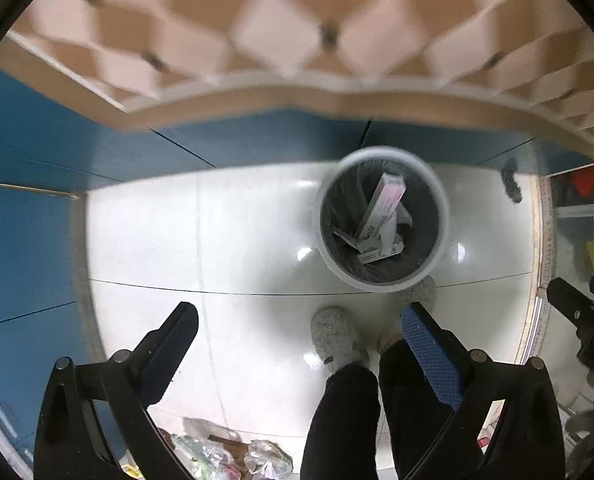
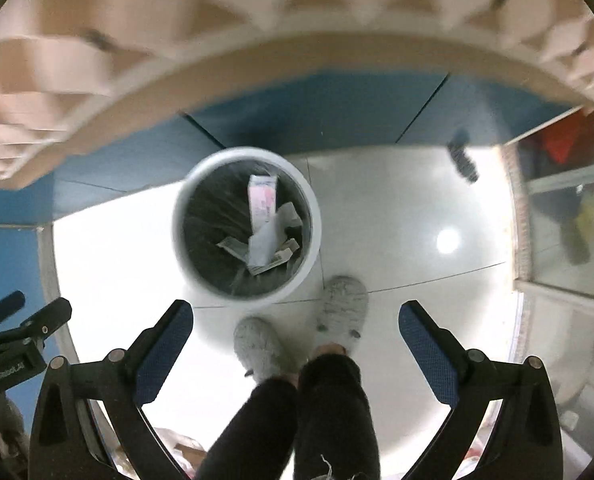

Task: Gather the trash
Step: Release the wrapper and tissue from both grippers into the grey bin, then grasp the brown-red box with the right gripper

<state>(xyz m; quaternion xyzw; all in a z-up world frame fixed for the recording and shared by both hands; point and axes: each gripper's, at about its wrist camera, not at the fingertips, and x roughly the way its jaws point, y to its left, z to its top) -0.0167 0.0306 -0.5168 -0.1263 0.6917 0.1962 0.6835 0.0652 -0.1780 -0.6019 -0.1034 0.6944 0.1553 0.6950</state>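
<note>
The white bin (image 2: 247, 226), lined in black and already holding a pink carton (image 2: 261, 200) and crumpled paper, stands on the tiled floor (image 1: 145, 240) right against the person's slippers (image 2: 343, 306), so a careless step could tip it. Both the left gripper (image 1: 299, 322) and right gripper (image 2: 295, 318) hang above with jaws spread and empty. Loose wrappers (image 1: 233, 456) lie behind the legs, easy to overlook or tread on.
</note>
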